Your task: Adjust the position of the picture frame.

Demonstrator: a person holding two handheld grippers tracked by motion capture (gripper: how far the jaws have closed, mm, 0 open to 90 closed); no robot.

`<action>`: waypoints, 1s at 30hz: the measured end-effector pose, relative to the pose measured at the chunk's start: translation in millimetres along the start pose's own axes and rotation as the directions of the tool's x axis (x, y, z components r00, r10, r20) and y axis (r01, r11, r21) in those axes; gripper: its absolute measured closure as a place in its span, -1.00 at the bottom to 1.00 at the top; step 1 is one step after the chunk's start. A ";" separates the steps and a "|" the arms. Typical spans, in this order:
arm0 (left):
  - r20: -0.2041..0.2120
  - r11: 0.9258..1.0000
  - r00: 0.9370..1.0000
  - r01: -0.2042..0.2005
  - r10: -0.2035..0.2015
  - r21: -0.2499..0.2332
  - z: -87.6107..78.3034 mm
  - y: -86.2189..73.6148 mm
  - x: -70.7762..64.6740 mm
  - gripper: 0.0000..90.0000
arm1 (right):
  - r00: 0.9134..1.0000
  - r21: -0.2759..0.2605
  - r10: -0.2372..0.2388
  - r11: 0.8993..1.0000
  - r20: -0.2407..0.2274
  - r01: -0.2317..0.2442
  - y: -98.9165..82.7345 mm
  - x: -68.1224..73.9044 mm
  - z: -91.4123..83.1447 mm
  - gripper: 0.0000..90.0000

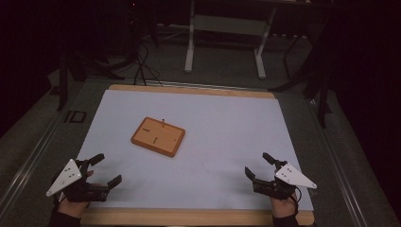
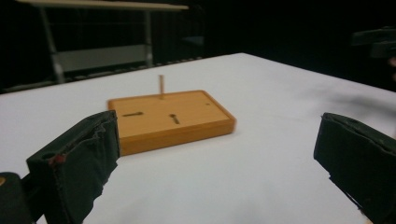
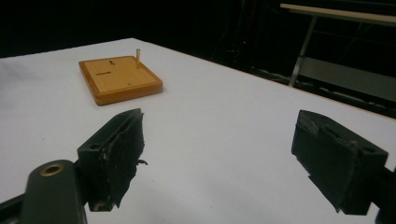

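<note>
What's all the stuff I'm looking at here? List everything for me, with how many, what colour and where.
wooden board: one, orange-brown, lying flat on the sheet, a little left of middle; two dark slots in its top.
peg: one, pale wood, standing upright near the board's far edge.
white sheet: one, white, covering the tabletop.
table: one, light wood rim showing around the sheet.
metal-legged desk: one, pale grey, on the floor beyond the table.
cables: several, black, on the floor at far left.
left hand-held gripper: one, black, near left corner, jaws open, holding nothing.
right hand-held gripper: one, black, near right corner, jaws open, holding nothing.
</note>
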State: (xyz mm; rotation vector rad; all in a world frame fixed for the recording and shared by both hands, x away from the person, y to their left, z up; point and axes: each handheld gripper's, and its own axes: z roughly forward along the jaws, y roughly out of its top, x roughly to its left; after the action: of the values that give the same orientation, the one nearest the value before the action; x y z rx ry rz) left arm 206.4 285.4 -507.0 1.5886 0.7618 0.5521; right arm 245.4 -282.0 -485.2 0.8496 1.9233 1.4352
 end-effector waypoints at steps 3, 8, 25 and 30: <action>-0.008 0.999 0.999 -0.034 0.034 -0.020 0.1 1.2 -2.8 -0.98 | 1.000 -0.006 -0.003 1.000 -0.005 0.003 0.6 1.0 -0.6 -0.63; -0.001 0.999 1.000 -0.015 0.015 0.034 4.1 2.9 -6.4 -0.98 | 1.000 0.001 0.014 1.000 -0.018 -0.014 -2.1 -0.1 2.1 -0.65; 0.081 0.996 0.994 0.071 -0.075 0.060 13.5 17.1 -6.6 -0.98 | 0.999 0.008 0.010 1.000 -0.030 -0.009 -1.7 1.4 3.0 -0.67; 0.086 0.996 0.994 0.057 -0.062 0.064 17.6 28.0 -3.2 -0.98 | 0.999 0.004 0.020 1.000 -0.027 -0.020 -1.0 1.7 3.8 -0.67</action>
State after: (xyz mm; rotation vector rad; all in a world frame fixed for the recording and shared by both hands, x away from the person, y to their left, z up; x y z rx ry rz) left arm 221.5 269.8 -482.1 1.6304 0.7632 0.4167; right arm 247.0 -278.7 -487.2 0.8581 1.9433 1.4623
